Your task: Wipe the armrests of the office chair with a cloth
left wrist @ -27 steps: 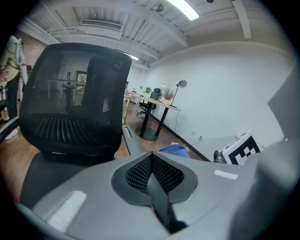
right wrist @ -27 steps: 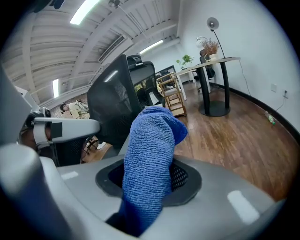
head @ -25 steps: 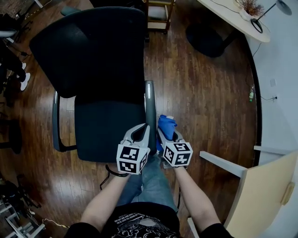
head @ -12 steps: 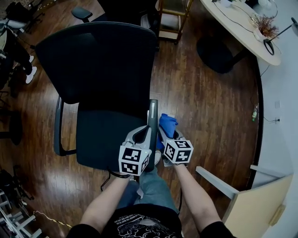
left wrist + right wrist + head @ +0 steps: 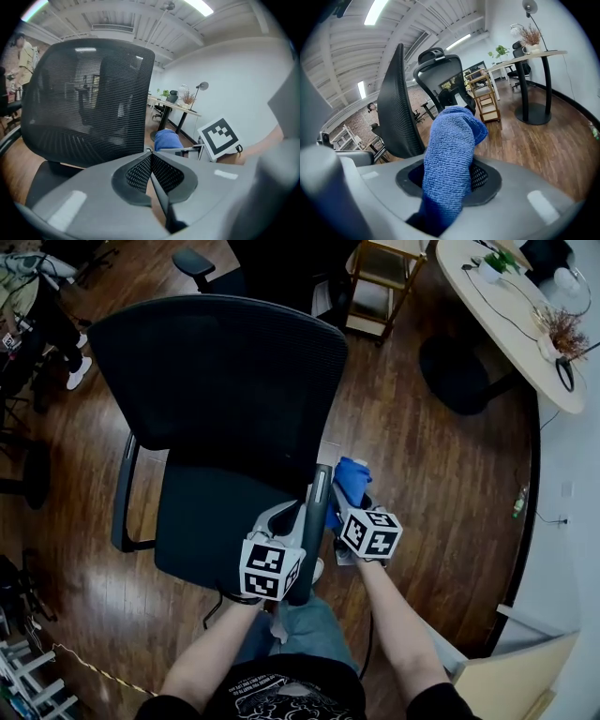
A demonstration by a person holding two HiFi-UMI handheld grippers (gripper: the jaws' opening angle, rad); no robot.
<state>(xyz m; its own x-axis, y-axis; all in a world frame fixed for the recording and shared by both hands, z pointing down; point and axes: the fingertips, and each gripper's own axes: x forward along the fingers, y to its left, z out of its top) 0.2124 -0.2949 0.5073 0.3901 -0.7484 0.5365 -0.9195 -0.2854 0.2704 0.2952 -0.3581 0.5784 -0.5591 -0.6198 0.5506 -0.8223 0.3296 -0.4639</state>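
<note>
Blue cloth (image 5: 351,480), black mesh office chair (image 5: 220,381), dark brown wood-plank floor (image 5: 431,493), pale cream desk (image 5: 497,315)

Ceiling strip lights (image 5: 375,11) give even brightness; fisheye edges bend and darken.

Right claw (image 5: 347,508) carried cloth (image 5: 352,476) farther forward beside armrest (image 5: 319,491).

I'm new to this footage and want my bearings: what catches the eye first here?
A big black mesh office chair fills the head view's middle. Beside its armrest nearest the grippers, a bright blue cloth stands clamped in the right gripper; the left gripper is shut and empty.
</note>
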